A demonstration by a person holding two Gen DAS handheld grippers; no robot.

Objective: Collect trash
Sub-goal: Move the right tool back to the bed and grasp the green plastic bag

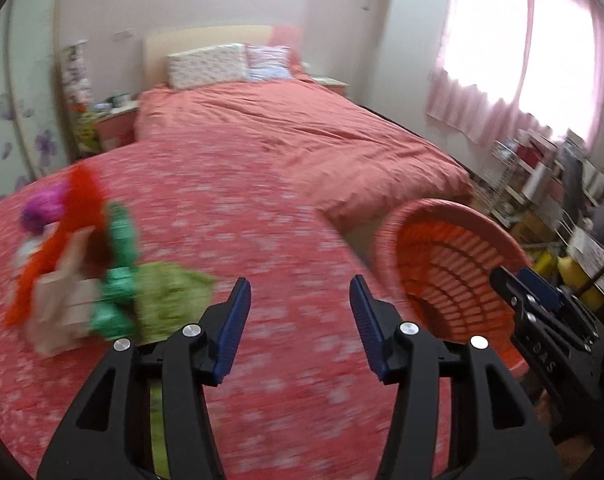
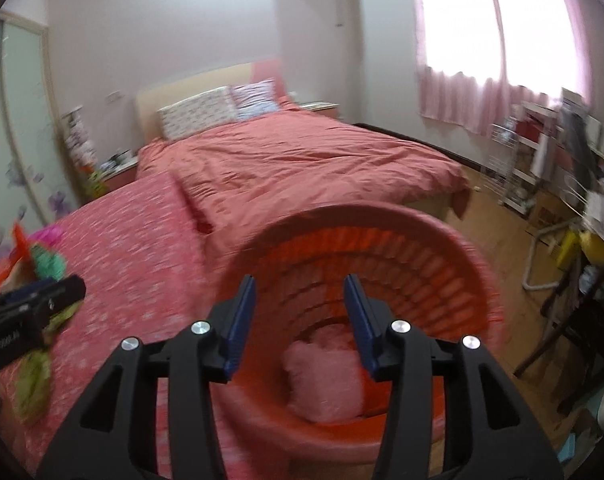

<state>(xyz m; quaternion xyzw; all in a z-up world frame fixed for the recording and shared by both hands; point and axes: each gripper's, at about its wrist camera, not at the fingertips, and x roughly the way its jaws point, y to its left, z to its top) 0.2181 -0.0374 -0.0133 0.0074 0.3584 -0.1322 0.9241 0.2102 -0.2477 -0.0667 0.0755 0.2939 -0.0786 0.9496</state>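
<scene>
A blurred heap of trash (image 1: 82, 264) lies on the red flowered bedspread (image 1: 262, 208): purple and orange scraps, beige paper, a green wad and a lime-green piece. My left gripper (image 1: 299, 284) hangs open over the bedspread to the right of the heap, nothing between its blue pads. The orange slatted basket (image 2: 422, 248) stands beside the bed. My right gripper (image 2: 299, 280) is open above its mouth and holds nothing. A pink crumpled wad (image 2: 326, 376) lies at the basket's bottom. The basket (image 1: 454, 256) also shows in the left wrist view, with the right gripper (image 1: 522, 284) at its far side.
A second bed with a salmon quilt (image 2: 302, 160) and pillows (image 2: 206, 114) lies beyond. Cluttered shelves and a wire rack (image 2: 542, 160) line the right wall under pink curtains. A nightstand (image 1: 114, 120) stands at the left. Wooden floor (image 2: 502, 232) shows right of the basket.
</scene>
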